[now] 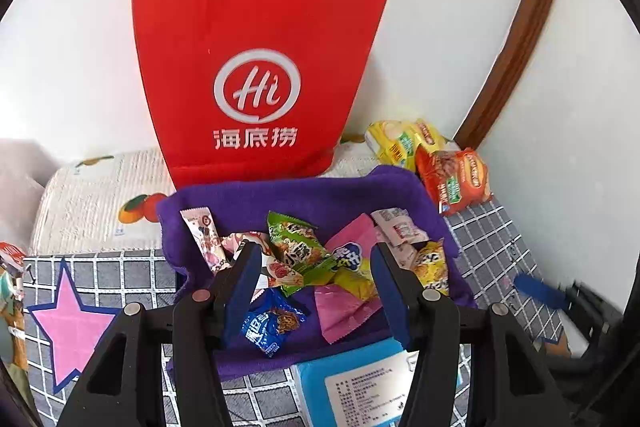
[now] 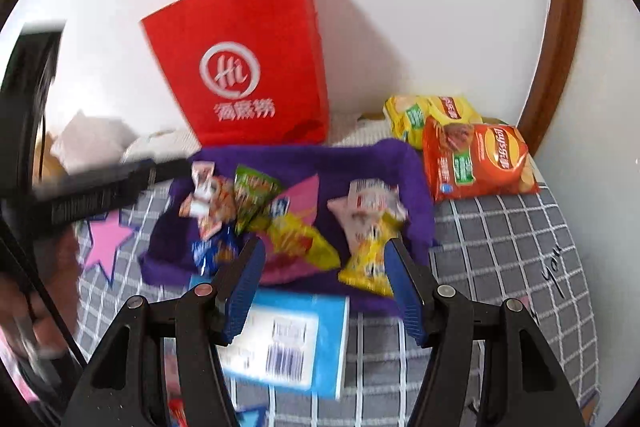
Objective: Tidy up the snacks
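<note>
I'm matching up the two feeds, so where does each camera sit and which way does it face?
Left wrist: on the left gripper, looking down past its fingers at the purple cloth; the right gripper blurs in at right.
Right wrist: on the right gripper, same aim; the left gripper crosses at left.
Both show the red bag.

The red paper bag (image 1: 256,75) reads "Hi 海底捞"; the orange chip bag (image 2: 480,159), "Lay's".
</note>
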